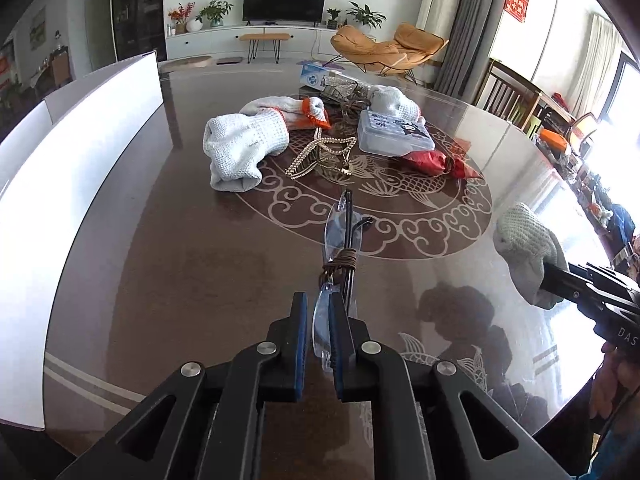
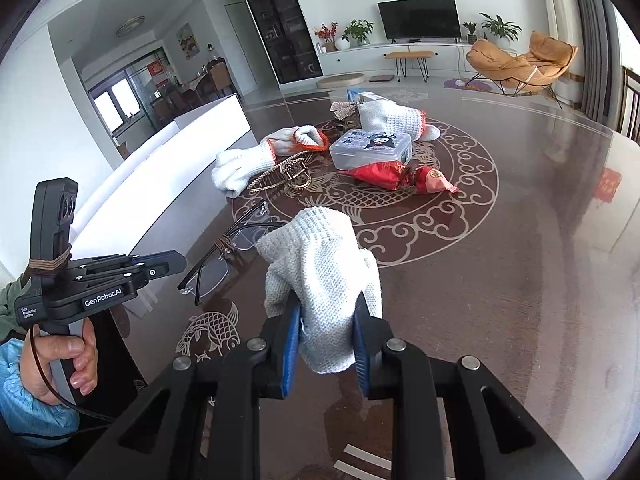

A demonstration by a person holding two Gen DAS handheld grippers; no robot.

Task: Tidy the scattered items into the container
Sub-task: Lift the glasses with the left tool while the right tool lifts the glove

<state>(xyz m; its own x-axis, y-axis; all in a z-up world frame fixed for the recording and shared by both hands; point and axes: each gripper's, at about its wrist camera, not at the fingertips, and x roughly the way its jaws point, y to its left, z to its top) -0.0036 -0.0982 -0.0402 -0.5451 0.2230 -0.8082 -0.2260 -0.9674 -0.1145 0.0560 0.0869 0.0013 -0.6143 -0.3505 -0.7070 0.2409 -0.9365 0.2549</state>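
**Dark Table, Bright Living Room**

Left gripper [image 1: 319, 320] barely parted, glasses [image 1: 340, 248] between pads. Right gripper [image 2: 327, 334] clamped on glove [image 2: 320, 272]. White container [image 1: 80, 152] at table's [image 1: 180, 260] left edge. TV [image 1: 284, 2], orange chair [image 1: 388, 46] behind.

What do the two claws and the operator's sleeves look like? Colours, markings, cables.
Both claws are black linkage frames with silver pivot bolts and blue pads. The left claw has white "GenRobot.AI" lettering, a small data-system label, an upright camera block tied with brown bands, and a black cable below the grip. The right claw shows "DAS". A light blue sleeve is at the left hand.
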